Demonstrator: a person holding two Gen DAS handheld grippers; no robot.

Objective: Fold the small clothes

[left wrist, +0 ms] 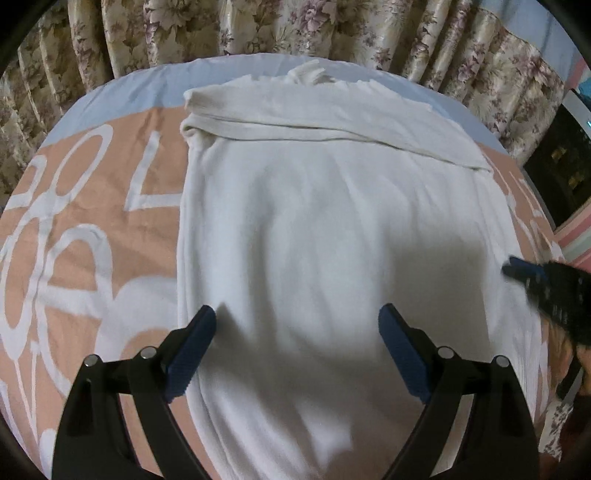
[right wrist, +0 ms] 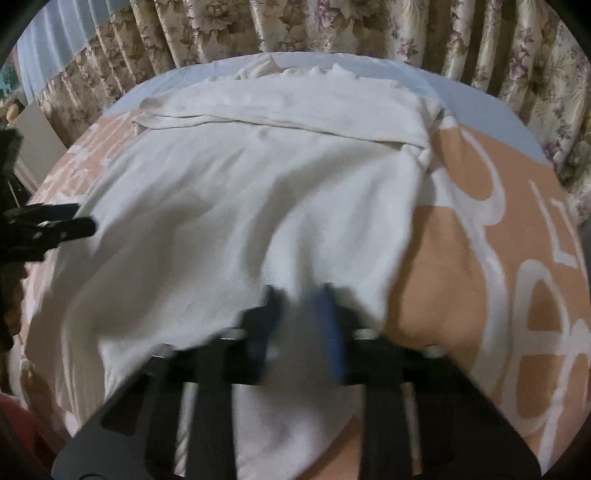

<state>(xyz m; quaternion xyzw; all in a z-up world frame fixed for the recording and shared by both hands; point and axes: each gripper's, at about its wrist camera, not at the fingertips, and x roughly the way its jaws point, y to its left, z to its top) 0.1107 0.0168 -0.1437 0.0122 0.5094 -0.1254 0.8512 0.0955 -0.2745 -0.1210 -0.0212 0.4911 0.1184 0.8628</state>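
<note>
A white garment (left wrist: 314,206) lies spread on the bed, its far part folded across in a band (left wrist: 295,110). My left gripper (left wrist: 297,325) is open, its blue pads wide apart just above the near part of the garment. My right gripper (right wrist: 297,314) is blurred in its own view, its fingers close together on a raised ridge of the white garment (right wrist: 258,206) near its right edge. The right gripper also shows at the right edge of the left wrist view (left wrist: 517,269), and the left gripper at the left edge of the right wrist view (right wrist: 70,225).
The garment lies on a peach bedspread with large white lettering (left wrist: 92,236) and a pale blue far border (left wrist: 147,85). Floral curtains (left wrist: 258,26) hang behind the bed. A dark cabinet (left wrist: 561,162) stands at the right.
</note>
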